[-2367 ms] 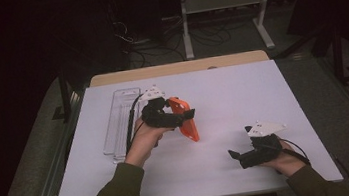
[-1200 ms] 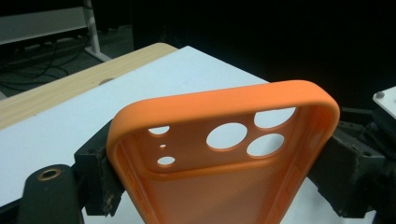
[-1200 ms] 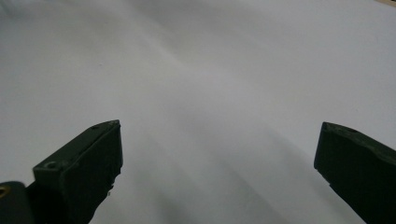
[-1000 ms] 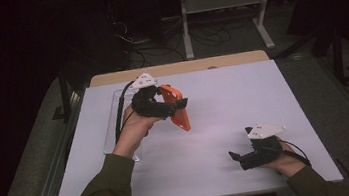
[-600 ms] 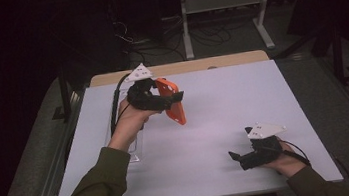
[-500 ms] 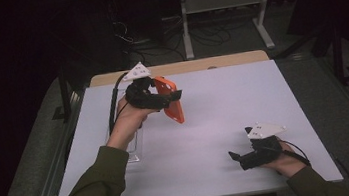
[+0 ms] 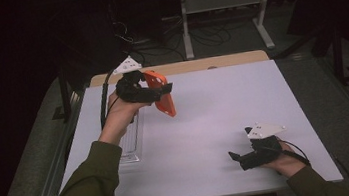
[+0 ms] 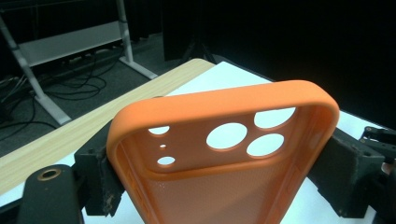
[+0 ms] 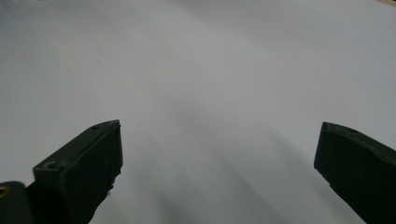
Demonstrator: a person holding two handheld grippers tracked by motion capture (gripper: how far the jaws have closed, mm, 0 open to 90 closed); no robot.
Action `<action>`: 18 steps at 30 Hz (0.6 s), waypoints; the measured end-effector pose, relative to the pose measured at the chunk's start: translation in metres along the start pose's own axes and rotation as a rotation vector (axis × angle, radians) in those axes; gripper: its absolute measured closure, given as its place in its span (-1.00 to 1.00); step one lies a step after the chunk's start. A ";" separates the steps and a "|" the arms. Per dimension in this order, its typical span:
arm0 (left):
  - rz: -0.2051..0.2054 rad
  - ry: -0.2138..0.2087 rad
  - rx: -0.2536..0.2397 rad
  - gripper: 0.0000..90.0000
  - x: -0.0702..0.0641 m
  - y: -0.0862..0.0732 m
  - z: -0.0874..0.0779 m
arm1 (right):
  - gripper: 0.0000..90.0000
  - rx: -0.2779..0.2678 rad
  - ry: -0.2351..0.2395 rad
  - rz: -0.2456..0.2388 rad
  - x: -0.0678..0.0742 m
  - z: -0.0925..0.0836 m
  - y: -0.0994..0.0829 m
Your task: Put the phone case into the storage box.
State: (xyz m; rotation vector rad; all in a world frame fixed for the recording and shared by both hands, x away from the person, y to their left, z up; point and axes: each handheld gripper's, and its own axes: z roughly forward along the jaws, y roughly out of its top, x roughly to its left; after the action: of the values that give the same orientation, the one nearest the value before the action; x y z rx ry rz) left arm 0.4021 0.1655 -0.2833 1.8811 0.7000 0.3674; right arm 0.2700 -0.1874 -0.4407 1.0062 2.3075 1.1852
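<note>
Orange phone case (image 8: 224, 158) is clamped between the jaws of the left hand-held gripper (image 7: 154, 91), held in the air over the far left part of the table (image 7: 223, 97), camera-hole end up in the left gripper view, the case hanging tilted below the jaws in the high view. Grip is across the two long side walls, which are soft and thin; judged risk: the walls bow inward under the squeeze and the case twists or pops out, dropping onto the table. A quick swing of the hand would add to that, since the lower part of the case hangs free. A clear tray (image 7: 130, 141) lies on the table just below and beside the left forearm; a drop or a low pass could strike its rim. Right hand-held gripper (image 7: 244, 159) rests on the table at near right, jaws apart and empty, well apart from the case, so no help in a slip.
</note>
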 end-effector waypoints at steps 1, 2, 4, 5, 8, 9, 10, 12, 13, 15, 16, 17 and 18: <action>0.000 0.005 0.001 -0.64 0.001 0.000 -0.001 | -0.99 0.000 -0.001 -0.002 0.000 0.000 0.000; 0.001 0.008 -0.002 -0.64 0.003 0.001 -0.002 | -0.99 -0.001 0.000 -0.002 0.000 0.000 0.000; -0.002 0.019 -0.004 -0.64 0.005 0.001 -0.004 | -0.99 -0.002 -0.001 -0.005 0.000 0.000 0.000; 0.001 0.022 -0.001 -0.64 0.006 0.002 -0.005 | -0.99 -0.001 -0.002 -0.008 0.000 0.000 0.000; -0.007 0.033 -0.010 -0.64 0.009 0.003 -0.008 | -0.99 0.000 -0.002 -0.005 0.000 0.000 0.000; -0.011 0.036 -0.011 -0.64 0.010 0.003 -0.009 | -0.99 0.001 -0.001 0.001 0.000 0.000 0.000; -0.005 0.038 -0.006 -0.64 0.011 0.004 -0.010 | -0.99 0.002 -0.001 0.002 0.000 0.000 0.000; -0.008 0.049 -0.013 -0.64 0.013 0.005 -0.012 | -0.99 0.003 -0.001 0.001 0.000 0.000 0.000; -0.013 0.055 -0.015 -0.64 0.015 0.005 -0.013 | -0.99 0.002 -0.001 0.005 0.000 0.000 0.000; -0.013 0.069 -0.016 -0.64 0.018 0.006 -0.015 | -0.99 -0.001 0.001 0.003 0.000 0.000 0.000; -0.013 0.076 -0.014 -0.64 0.020 0.006 -0.016 | -0.99 -0.003 0.001 0.004 0.000 0.000 0.000; -0.012 0.081 -0.015 -0.64 0.021 0.006 -0.017 | -0.99 -0.001 0.000 0.005 0.000 0.000 0.000; -0.014 0.088 -0.014 -0.64 0.023 0.006 -0.018 | -0.99 0.001 -0.001 0.005 0.001 0.000 0.000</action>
State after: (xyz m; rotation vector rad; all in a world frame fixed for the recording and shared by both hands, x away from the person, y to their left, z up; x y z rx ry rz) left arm 0.4117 0.1911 -0.2719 1.8550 0.7668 0.4475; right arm 0.2698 -0.1869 -0.4407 1.0132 2.3065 1.1852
